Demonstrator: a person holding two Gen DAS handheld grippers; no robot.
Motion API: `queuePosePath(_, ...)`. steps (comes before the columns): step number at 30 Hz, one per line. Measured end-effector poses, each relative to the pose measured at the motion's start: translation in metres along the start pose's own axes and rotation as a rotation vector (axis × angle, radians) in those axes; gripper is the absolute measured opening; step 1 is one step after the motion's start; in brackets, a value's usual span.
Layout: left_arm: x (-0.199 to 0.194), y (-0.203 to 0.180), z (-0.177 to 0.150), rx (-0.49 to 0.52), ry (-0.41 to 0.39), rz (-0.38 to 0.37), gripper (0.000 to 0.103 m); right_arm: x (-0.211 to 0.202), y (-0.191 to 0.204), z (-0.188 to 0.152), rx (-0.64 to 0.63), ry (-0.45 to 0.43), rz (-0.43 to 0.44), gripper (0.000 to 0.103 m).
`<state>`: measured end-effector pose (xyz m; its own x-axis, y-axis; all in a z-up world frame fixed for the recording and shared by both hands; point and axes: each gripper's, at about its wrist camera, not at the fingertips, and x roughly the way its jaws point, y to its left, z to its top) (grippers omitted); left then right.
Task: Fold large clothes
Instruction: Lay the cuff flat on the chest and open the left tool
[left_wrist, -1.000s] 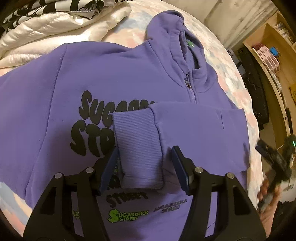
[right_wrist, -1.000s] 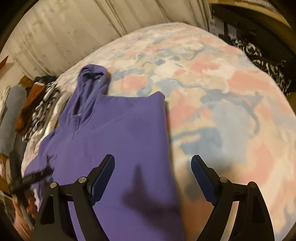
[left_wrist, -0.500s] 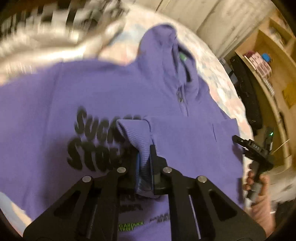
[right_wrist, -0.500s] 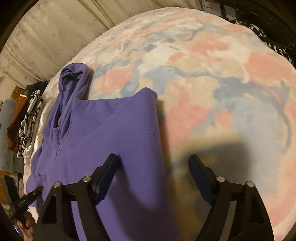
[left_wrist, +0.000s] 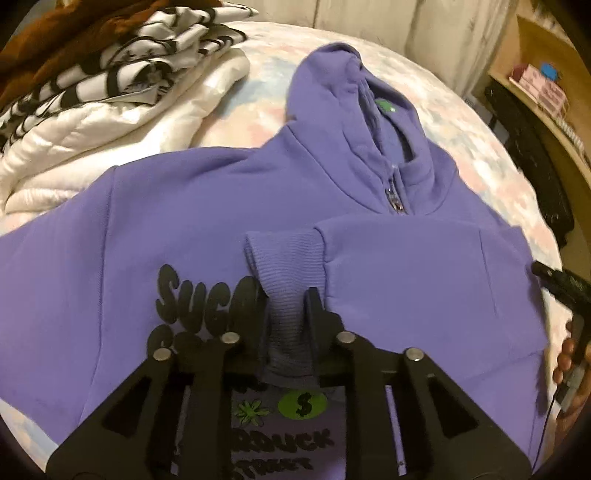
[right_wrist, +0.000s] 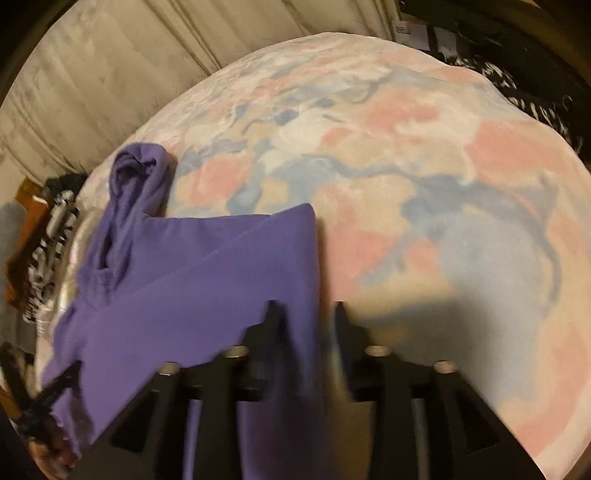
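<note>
Left wrist view: the purple hoodie (left_wrist: 207, 229) lies flat on the pastel bedspread (right_wrist: 424, 184), soft and floppy, best taken by its ribbed cuff (left_wrist: 286, 295), where the left gripper (left_wrist: 286, 317) pinches while easing apart, as the right gripper (right_wrist: 306, 328) closes astride the folded edge.

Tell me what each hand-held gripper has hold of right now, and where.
The left hand-held gripper, jaws opening, holds the purple hoodie by its ribbed sleeve cuff. The right hand-held gripper straddles the hoodie's folded side edge, jaws closing; no grip yet.

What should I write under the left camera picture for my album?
Left gripper pinching the purple hoodie's ribbed cuff on the bed.
</note>
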<state>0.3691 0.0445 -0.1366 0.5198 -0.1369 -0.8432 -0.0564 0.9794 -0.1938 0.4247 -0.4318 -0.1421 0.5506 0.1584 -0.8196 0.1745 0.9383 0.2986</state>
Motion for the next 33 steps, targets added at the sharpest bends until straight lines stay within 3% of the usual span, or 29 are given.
queuePosePath(1,-0.003,0.001,0.000,-0.006,0.003,0.007,0.029,-0.009,-0.001,-0.003,-0.004,-0.009,0.003,0.070)
queuePosePath(3,-0.011,0.002,-0.003,-0.006,0.005,0.012,0.034,-0.027,-0.001,-0.012,-0.029,-0.021,0.013,0.077)
queuePosePath(8,-0.014,0.004,-0.019,0.037,0.042,0.002,0.035,-0.050,0.001,-0.052,-0.107,0.053,0.033,0.076)
queuePosePath(9,-0.011,0.000,-0.023,0.054,0.056,0.016,0.034,-0.048,0.002,-0.061,-0.121,0.074,0.026,0.070)
queuePosePath(10,-0.012,-0.005,-0.026,0.074,0.046,0.047,0.027,-0.044,0.006,-0.071,-0.151,0.098,0.007,0.043)
queuePosePath(11,-0.012,-0.008,-0.028,0.090,0.036,0.064,0.023,-0.041,0.007,-0.077,-0.173,0.113,-0.002,0.030)
queuePosePath(12,-0.015,-0.013,-0.031,0.113,0.017,0.095,0.022,-0.039,0.010,-0.087,-0.210,0.130,-0.023,0.029)
queuePosePath(14,-0.015,-0.016,-0.037,0.134,0.007,0.127,0.022,-0.042,0.010,-0.098,-0.229,0.086,-0.061,0.029)
queuePosePath(16,-0.018,-0.017,-0.040,0.134,0.007,0.143,0.023,-0.039,0.006,-0.103,-0.200,0.107,-0.075,0.030)
queuePosePath(19,-0.031,-0.015,-0.039,0.124,0.019,0.138,0.023,-0.054,0.014,-0.105,-0.187,0.117,-0.119,0.040)
queuePosePath(22,-0.058,-0.022,-0.045,0.196,-0.043,0.135,0.023,-0.084,0.029,-0.111,-0.231,0.063,-0.144,0.050)
queuePosePath(24,-0.068,-0.029,-0.048,0.242,-0.056,0.119,0.023,-0.100,0.040,-0.114,-0.267,0.028,-0.150,0.050)
queuePosePath(28,-0.082,-0.043,-0.053,0.222,-0.028,0.047,0.023,-0.116,0.072,-0.120,-0.302,0.018,-0.079,0.050)
queuePosePath(33,-0.074,-0.075,-0.051,0.224,-0.023,0.039,0.023,-0.102,0.128,-0.124,-0.329,0.032,0.015,0.050)
